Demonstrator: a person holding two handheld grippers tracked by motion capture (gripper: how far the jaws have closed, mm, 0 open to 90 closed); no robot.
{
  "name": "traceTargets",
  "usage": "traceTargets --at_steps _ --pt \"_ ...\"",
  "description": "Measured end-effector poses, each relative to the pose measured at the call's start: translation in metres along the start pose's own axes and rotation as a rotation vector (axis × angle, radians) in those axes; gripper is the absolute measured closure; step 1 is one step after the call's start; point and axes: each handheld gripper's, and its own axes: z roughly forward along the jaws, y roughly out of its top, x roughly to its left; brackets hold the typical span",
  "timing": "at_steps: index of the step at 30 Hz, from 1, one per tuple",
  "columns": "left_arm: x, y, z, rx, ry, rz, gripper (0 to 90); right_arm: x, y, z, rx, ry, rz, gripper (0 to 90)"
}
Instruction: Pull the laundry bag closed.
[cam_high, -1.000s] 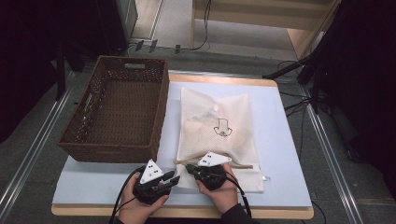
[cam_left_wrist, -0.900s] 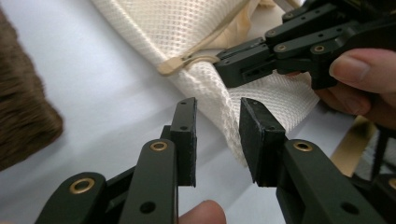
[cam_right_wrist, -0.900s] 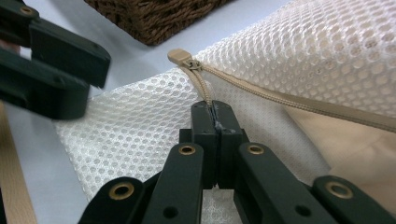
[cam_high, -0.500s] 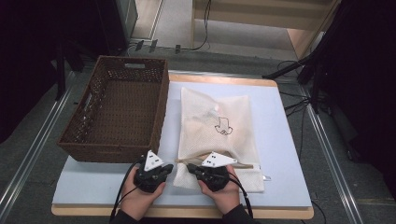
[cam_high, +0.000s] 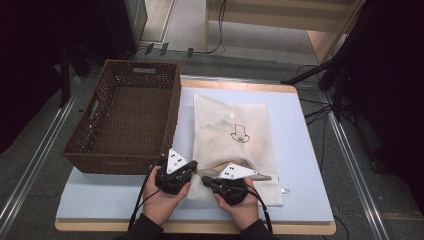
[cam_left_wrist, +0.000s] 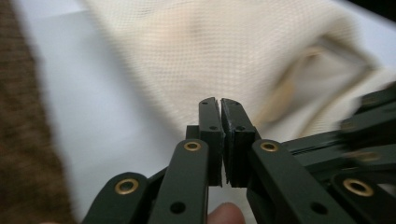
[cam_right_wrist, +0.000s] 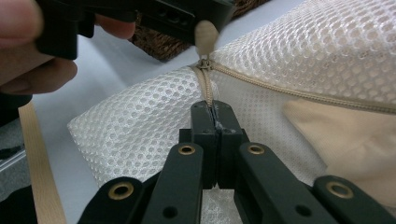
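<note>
Both tongs pinch the mesh bag (cam_high: 235, 135) — zipper end.

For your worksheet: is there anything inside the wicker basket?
No. The wicker basket shows only its bare woven floor in the high view.

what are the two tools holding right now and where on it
The right tool is shut on the mesh bag at its zipper tape. The other tool pinches the zipper's pull tab.
</note>
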Motion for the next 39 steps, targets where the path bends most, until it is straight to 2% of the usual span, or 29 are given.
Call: traceTargets --at_steps 1,2,3,7,8,10,11,12,13,15,16,18,20,22,25,28,30,32,35,39 --pt "-0.001 0.000 0.000 -0.004 -0.042 -0.005 85.2 0.000 0.000 0.000 0.001 -0.001 0.000 90.0" --pt "-0.002 -0.001 -0.001 -0.017 -0.066 -0.003 84.2 0.000 0.000 0.001 0.001 -0.003 -0.001 90.0" --pt "-0.003 -0.001 -0.003 -0.017 -0.071 0.001 83.4 -0.001 -0.001 0.001 0.003 -0.005 0.001 90.0" --pt "0.004 -0.004 -0.020 -0.026 -0.031 -0.025 77.0 -0.001 -0.002 0.002 0.003 -0.014 0.004 90.0" --pt "0.007 -0.007 -0.024 -0.024 -0.042 -0.035 75.0 -0.001 -0.002 0.002 0.002 -0.017 0.006 90.0" --pt "0.013 -0.014 -0.028 0.019 -0.085 -0.064 71.7 -0.001 -0.002 0.001 0.001 -0.019 0.006 90.0" --pt "0.014 -0.018 -0.026 0.055 -0.115 -0.075 68.2 -0.001 -0.002 0.002 0.000 -0.020 0.003 90.0" --pt "0.015 -0.022 -0.023 0.080 -0.125 -0.080 65.4 -0.001 -0.002 0.002 0.000 -0.020 -0.001 90.0" --pt "0.016 -0.025 -0.020 0.085 -0.125 -0.092 62.8 -0.001 -0.002 0.002 0.003 -0.021 -0.002 90.0" --pt "0.020 -0.026 -0.014 0.101 -0.177 -0.147 55.7 -0.001 -0.002 0.003 0.005 -0.026 -0.001 90.0" --pt "0.021 -0.025 -0.012 0.121 -0.193 -0.157 52.5 0.000 -0.002 0.003 0.005 -0.027 -0.001 90.0" --pt "0.021 -0.026 -0.006 0.168 -0.187 -0.141 50.0 -0.001 -0.002 0.002 0.002 -0.025 -0.005 90.0" --pt "0.023 -0.028 -0.003 0.189 -0.184 -0.138 50.5 -0.001 -0.003 0.002 -0.001 -0.022 -0.006 90.0" --pt "0.027 -0.032 0.002 0.197 -0.183 -0.116 52.3 -0.002 -0.002 0.001 -0.006 -0.013 -0.008 90.0" --pt "0.032 -0.035 0.008 0.185 -0.241 -0.157 61.2 -0.002 -0.002 0.000 -0.008 -0.010 -0.010 89.9" --pt "0.026 -0.034 0.010 0.167 -0.234 -0.105 72.8 -0.004 -0.003 0.001 -0.001 -0.005 -0.003 89.7" --pt "0.024 -0.034 0.010 0.158 -0.219 -0.089 80.4 -0.005 -0.002 0.000 0.002 0.008 0.007 88.3" --pt "0.023 -0.035 0.008 0.154 -0.207 -0.073 84.1 -0.007 -0.001 -0.002 -0.019 0.048 0.015 79.0" --pt "0.020 -0.035 0.006 0.146 -0.191 -0.043 84.9 -0.011 0.003 -0.004 -0.052 0.076 0.048 68.3" --pt "0.018 -0.035 0.006 0.137 -0.177 -0.019 85.3 -0.014 0.009 -0.001 -0.053 0.083 0.117 64.0"
